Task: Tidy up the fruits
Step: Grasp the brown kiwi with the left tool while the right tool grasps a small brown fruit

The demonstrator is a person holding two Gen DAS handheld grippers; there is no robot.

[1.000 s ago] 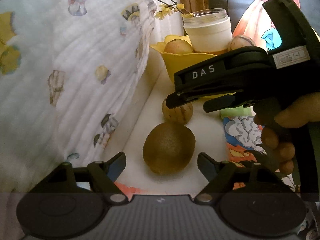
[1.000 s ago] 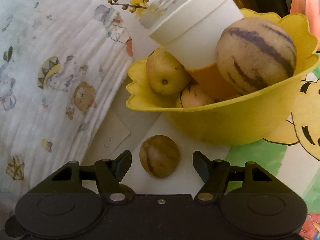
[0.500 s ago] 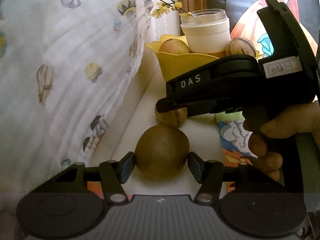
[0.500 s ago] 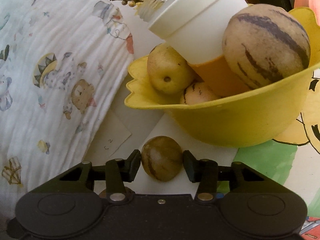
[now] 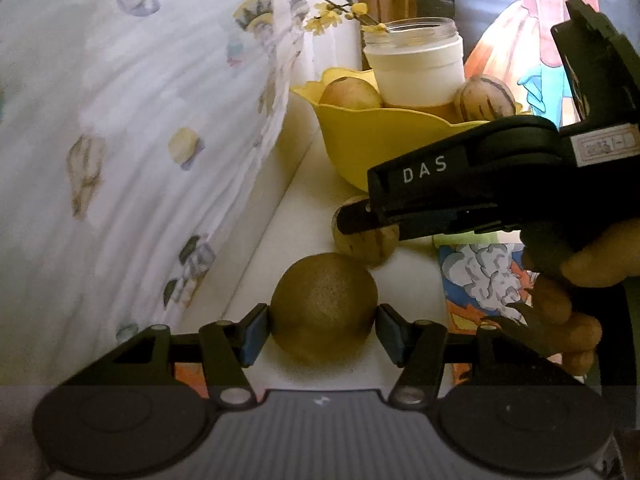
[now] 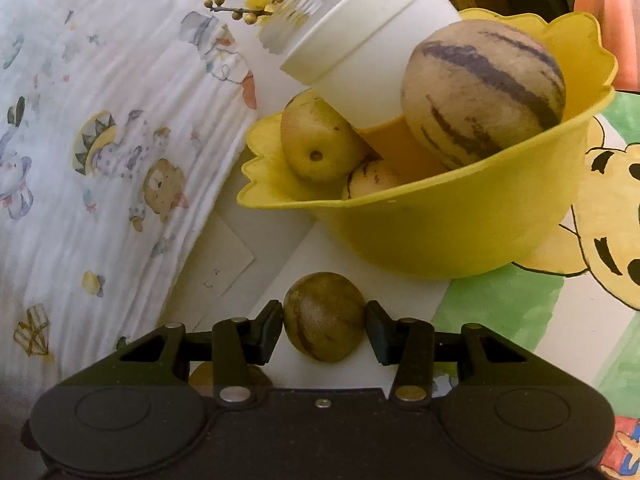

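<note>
White bench surface (image 5: 304, 216) runs ahead of us, with a crinkled cloth (image 5: 132, 152) printed with cartoon animals hanging along its left edge and a cartoon-printed mat (image 6: 500, 304) over its right side. Our left gripper (image 5: 324, 330) is closed on a round, rough-skinned brown fruit (image 5: 324, 306) sitting on the bench, both blue-faced pads touching its sides. Just beyond it, our right gripper (image 6: 325, 326) pinches a smaller striped fruit (image 6: 325, 316), also resting on the bench; from the left wrist view the black body of that tool, marked DAS, covers the upper part of this fruit (image 5: 366, 240). Farther back, near the cloth, stands a yellow plastic bowl (image 6: 440, 232) with a scalloped rim. It holds a white jar (image 6: 360, 56) with a clear threaded neck, a large pale fruit with purple stripes (image 6: 484, 96), a yellowish pear-like fruit (image 6: 316, 140) and another small striped one (image 6: 372, 180), mostly hidden behind the rim. A twig with yellow blossoms (image 5: 336, 14) reaches the jar's mouth. Part of the brown fruit peeks out under our right tool's left finger, too cut off to read clearly
</note>
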